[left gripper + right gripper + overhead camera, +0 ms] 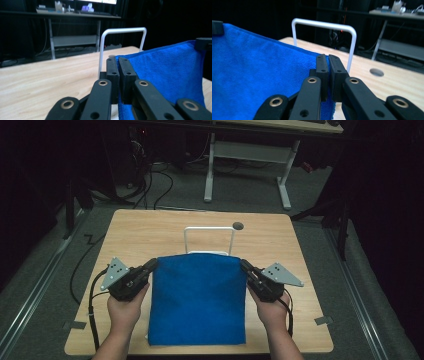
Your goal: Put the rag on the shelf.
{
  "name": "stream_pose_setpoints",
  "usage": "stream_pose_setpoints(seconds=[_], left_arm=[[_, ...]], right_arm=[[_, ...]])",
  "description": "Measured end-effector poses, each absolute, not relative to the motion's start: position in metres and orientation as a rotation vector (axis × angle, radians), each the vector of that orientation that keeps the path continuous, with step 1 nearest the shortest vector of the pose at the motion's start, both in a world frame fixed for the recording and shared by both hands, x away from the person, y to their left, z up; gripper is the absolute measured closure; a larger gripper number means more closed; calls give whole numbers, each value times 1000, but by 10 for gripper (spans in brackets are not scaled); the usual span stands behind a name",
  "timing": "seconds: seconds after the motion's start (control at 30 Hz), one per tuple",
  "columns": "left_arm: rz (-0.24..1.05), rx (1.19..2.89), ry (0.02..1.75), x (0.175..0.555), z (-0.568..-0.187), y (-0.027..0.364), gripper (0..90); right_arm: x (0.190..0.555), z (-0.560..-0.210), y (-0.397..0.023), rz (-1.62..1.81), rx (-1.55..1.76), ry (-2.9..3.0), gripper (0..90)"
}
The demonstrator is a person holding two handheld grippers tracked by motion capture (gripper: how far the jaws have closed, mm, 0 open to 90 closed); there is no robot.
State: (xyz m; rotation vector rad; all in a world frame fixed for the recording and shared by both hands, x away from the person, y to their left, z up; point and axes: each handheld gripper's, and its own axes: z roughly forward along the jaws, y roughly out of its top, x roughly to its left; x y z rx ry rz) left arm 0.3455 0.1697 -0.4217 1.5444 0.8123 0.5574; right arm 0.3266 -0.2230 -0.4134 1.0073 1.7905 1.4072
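The high view looks forward and down from above the person's side of the tabletop (pixel 150 232), far enough back to take in the whole surface, with the white wire rack (pixel 209 240) standing just beyond its middle. The left gripper view sits low and very close behind its own fingers (pixel 113 72), facing across the tabletop toward the rack (pixel 122 40), which rises just behind them. The right gripper view is equally low and close, with the rack (pixel 324 32) just beyond its fingers (pixel 337 72). All three views share the rack and the blue cloth (pixel 197 300) in front of it.
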Motion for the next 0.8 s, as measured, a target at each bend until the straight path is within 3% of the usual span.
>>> stream_pose_setpoints(seconds=[0.8], left_arm=[[636,1435,667,309,-370,169,885]], right_arm=[[279,-353,-221,1534,803,1602,877]])
